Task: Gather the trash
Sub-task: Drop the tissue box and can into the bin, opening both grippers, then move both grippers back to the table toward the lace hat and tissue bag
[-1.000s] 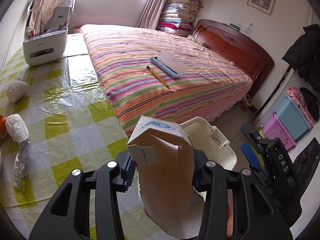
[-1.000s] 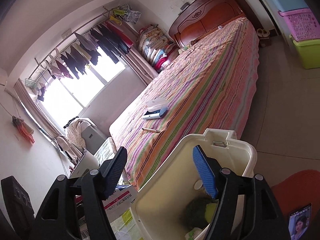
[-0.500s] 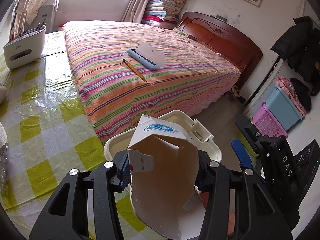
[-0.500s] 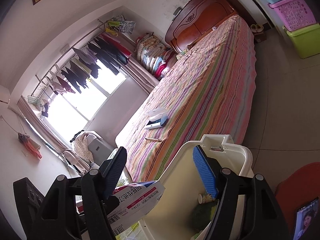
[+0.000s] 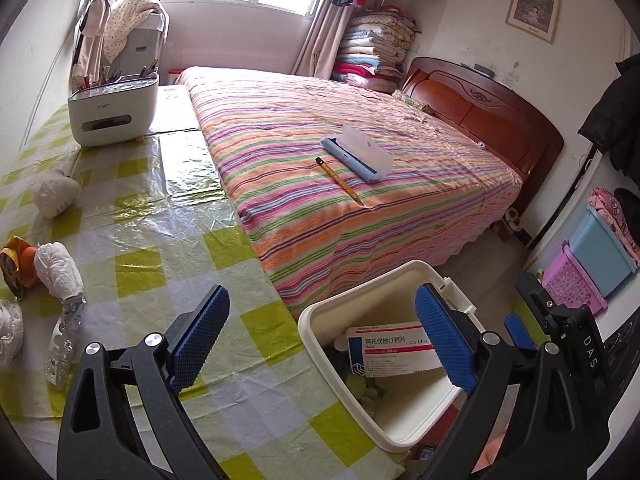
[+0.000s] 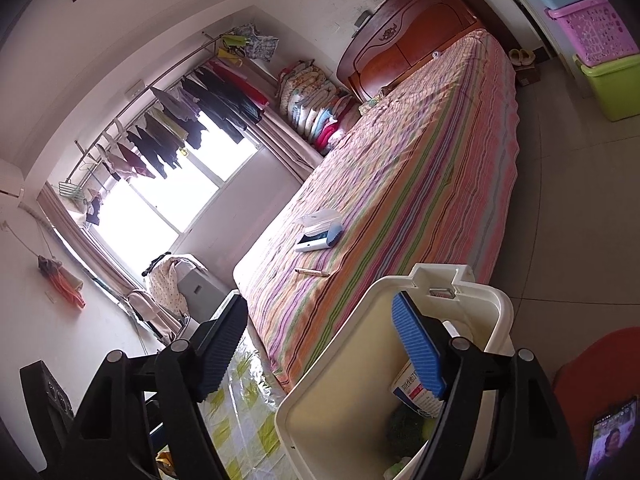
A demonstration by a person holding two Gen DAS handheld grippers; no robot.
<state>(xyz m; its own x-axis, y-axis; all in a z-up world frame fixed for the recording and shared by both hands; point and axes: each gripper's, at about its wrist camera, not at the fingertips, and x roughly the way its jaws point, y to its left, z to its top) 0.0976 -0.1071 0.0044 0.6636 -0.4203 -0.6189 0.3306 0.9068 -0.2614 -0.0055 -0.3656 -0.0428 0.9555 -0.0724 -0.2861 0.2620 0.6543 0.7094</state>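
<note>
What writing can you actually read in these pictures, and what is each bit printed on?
"阿托伐他汀钙片": medicine box lying in the white bin.
"14" and "20 mg": same box; its finer print is too small to read.
"DAS": side of the right gripper, seen from the left wrist.
Grey logo on the white organizer: too blurred to read.
Phone screen: no legible text.

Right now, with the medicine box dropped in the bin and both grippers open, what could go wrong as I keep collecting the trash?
1. The white bin sits at the table edge under the left gripper; a low swing back could knock its rim.
2. The medicine box lies flat atop the other trash, so it may block later pieces.
3. The foil wrapper and crumpled tissue are light and might slip from the pads.
</note>
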